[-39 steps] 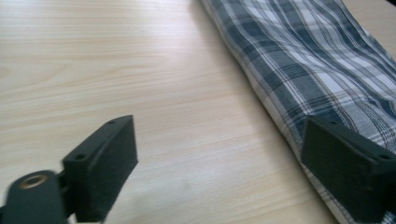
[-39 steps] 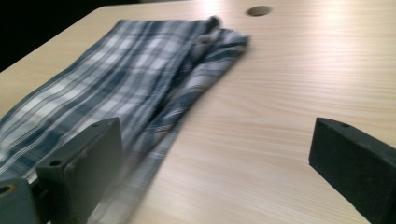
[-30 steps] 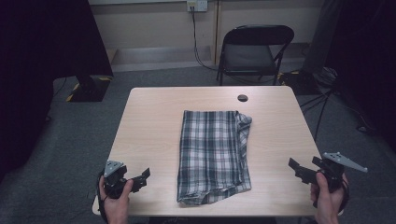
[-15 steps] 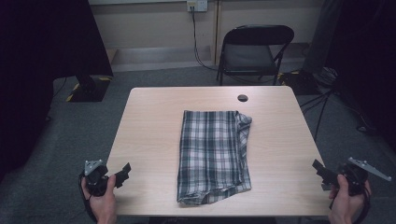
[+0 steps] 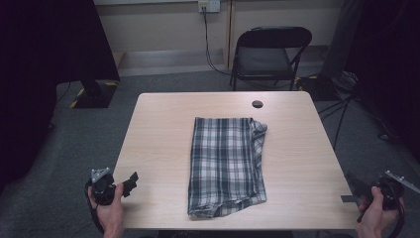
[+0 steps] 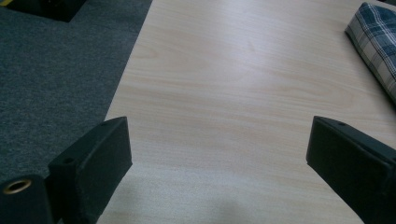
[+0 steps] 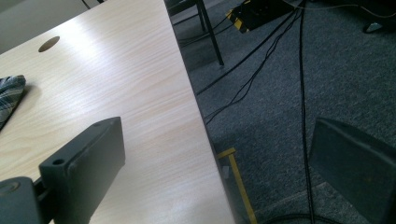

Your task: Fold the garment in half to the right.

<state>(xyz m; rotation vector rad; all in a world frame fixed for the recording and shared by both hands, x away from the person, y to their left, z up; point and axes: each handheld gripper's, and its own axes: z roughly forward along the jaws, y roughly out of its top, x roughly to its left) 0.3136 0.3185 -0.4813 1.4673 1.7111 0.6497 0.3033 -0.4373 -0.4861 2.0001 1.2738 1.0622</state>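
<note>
A folded plaid cloth (image 5: 227, 166) lies flat in the middle of the wooden table (image 5: 158, 134); its edge shows at the right of the left gripper view as plaid cloth (image 6: 376, 32) and at the left of the right gripper view as cloth (image 7: 9, 95). My left gripper (image 5: 130, 181) hangs open over the table's front left corner, nothing between its jaws. My right gripper (image 5: 351, 189) is open at the table's front right edge, one jaw over the wood, the other over the carpet.
A small round hole (image 5: 257, 104) sits near the table's far edge. Behind the table stands a black folding chair (image 5: 270, 52). Cables (image 7: 299, 79) run over the grey carpet to the right. A dark curtain (image 5: 44, 44) hangs at the left.
Both grippers have drawn back and outward from the cloth, toward the table's front corners. The cloth has not moved.
</note>
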